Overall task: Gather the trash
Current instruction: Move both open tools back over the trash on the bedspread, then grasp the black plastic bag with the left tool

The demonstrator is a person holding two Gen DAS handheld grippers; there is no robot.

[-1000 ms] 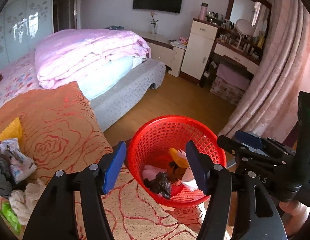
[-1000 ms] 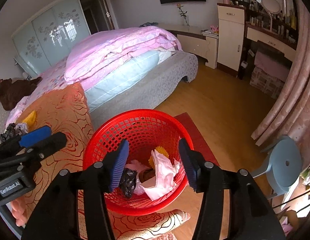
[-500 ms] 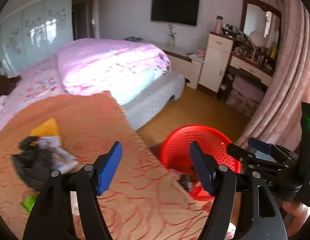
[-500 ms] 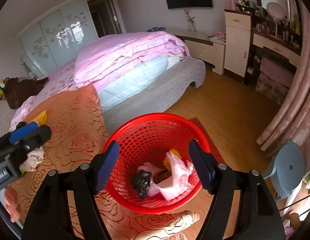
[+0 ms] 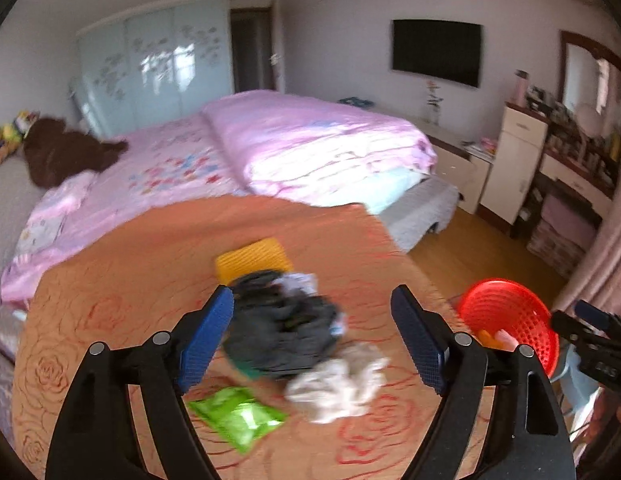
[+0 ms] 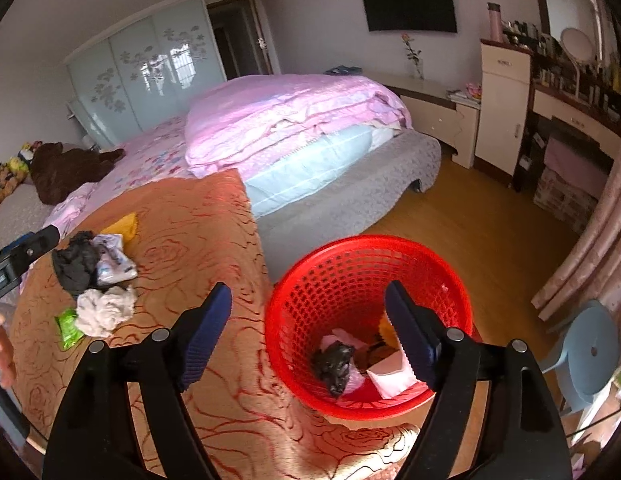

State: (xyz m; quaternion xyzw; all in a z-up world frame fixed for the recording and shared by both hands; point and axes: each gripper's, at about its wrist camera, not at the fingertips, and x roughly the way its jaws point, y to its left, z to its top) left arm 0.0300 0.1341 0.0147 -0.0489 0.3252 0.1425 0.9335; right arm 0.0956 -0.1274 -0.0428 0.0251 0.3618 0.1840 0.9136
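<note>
My left gripper [image 5: 310, 300] hovers over a trash pile on the orange rose-patterned blanket [image 5: 130, 300], its jaws opening with nothing between them. The pile holds a black bag [image 5: 282, 332], a crumpled white tissue [image 5: 338, 384], a green wrapper [image 5: 238, 416], a yellow piece [image 5: 250, 258] and a printed wrapper [image 5: 298, 282]. My right gripper [image 6: 308, 294] hangs above the red basket [image 6: 370, 252], jaws also opening and empty. A black bag [image 6: 334, 364] and pink paper [image 6: 390, 376] lie in the basket.
A bed with a pink duvet [image 6: 290, 120] lies behind the blanket, with a brown plush toy [image 6: 66, 168] on it. A blue stool [image 6: 590, 344], a pink curtain [image 6: 590, 240] and a dresser [image 6: 506, 108] stand to the right on the wooden floor [image 6: 470, 208].
The left gripper swung left from the basket to the trash pile on the blanket. Both grippers' jaws widened. The right gripper drew back from the basket, and the pink paper now lies inside.
</note>
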